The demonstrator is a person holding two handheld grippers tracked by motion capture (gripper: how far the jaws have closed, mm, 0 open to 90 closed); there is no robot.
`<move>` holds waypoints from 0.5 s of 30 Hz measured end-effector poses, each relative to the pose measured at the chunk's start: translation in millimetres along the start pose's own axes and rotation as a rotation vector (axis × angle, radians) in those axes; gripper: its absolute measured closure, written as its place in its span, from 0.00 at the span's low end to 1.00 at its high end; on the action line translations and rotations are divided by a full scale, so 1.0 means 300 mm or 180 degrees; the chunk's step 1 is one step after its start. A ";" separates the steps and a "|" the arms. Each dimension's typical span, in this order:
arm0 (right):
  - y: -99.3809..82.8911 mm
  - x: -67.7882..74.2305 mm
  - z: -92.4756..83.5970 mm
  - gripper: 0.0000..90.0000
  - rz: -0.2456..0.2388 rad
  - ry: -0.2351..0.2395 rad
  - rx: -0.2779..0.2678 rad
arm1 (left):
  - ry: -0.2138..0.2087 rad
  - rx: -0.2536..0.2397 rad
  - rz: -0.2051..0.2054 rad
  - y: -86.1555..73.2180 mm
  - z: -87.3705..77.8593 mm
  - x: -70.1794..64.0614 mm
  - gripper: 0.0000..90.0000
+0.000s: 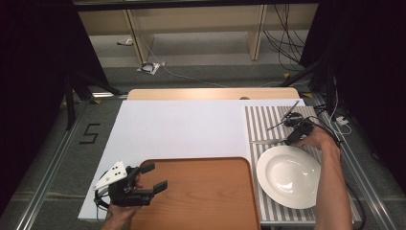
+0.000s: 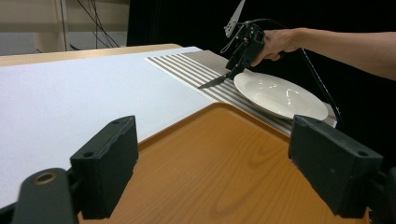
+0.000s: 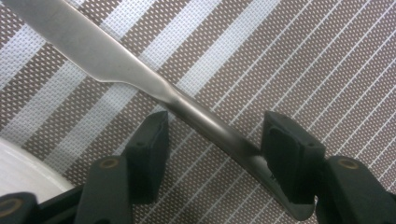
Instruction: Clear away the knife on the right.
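the wooden tray [image 1: 201,191] is hovered over by the left gripper [image 1: 143,184], jaws wide, while the table knife [image 3: 140,79] on the striped placemat [image 1: 273,124] beside the white plate [image 1: 287,177] is straddled by the right gripper [image 3: 215,154], jaws parted, and could be skewed if closed off-centre.

Round-cornered orange-brown wooden tray [image 1: 201,191] at the near edge, sitting on a big white sheet [image 1: 182,124] over a light wood tabletop [image 1: 210,93]. Just right of the tray, a brown-and-white striped woven placemat [image 1: 268,120] with a white round ceramic plate [image 1: 288,176] on it. Plain silver metal table knife [image 3: 93,51] over the mat just past the plate's far rim, blade toward the white sheet. Black "5" [image 1: 90,133] on the grey floor, loose black cables [image 1: 282,43] out back.
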State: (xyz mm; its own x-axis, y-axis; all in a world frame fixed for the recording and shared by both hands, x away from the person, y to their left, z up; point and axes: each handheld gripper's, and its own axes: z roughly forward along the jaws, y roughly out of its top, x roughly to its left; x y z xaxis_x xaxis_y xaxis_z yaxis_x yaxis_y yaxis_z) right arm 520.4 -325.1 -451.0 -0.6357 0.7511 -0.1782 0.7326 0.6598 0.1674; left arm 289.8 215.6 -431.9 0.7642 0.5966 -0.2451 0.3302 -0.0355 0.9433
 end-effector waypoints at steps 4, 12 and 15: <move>0.002 -0.002 0.001 0.47 -0.0003 0.0014 0.0008 | -0.0006 -0.0002 -0.0002 0.000 -0.001 -0.001 0.18; 0.011 0.002 0.000 0.49 -0.0104 0.0011 0.0061 | -0.0011 0.0005 0.0000 -0.001 0.000 -0.001 0.18; 0.013 0.004 0.000 0.51 -0.0132 0.0017 0.0061 | -0.0014 0.0006 -0.0006 -0.001 0.001 0.000 0.18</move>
State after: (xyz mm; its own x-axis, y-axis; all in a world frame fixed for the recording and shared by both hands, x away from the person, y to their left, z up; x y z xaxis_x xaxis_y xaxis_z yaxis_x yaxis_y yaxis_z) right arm 522.4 -321.7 -450.7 -0.6668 0.7233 -0.1795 0.7101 0.6897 0.1414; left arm 289.8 215.3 -432.3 0.7660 0.5931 -0.2479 0.3328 -0.0359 0.9423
